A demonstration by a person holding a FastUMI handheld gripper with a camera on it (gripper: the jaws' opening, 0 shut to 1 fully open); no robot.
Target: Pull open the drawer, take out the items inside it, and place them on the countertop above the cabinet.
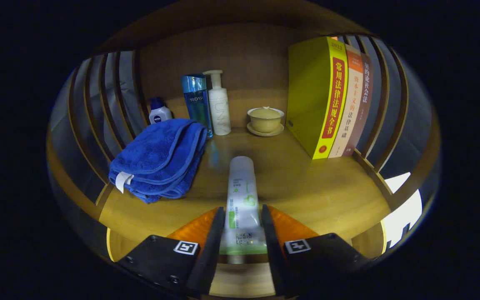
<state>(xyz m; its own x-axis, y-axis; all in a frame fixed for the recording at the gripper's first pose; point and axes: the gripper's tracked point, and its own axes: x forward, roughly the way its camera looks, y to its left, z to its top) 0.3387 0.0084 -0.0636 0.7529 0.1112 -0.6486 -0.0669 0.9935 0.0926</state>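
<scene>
Tool (242,227) pinching tube (242,196) at crimped tail — light, soft, slick; likely safer gripped mid-body over surface (306,183).

A wooden back panel (240,54) and curved slats (111,96) are enclosing the shelf, with bright light (402,208) showing through.

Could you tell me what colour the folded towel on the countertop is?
Blue; the folded towel shows clearly in the gripper view, left of the tube the tool holds.
</scene>
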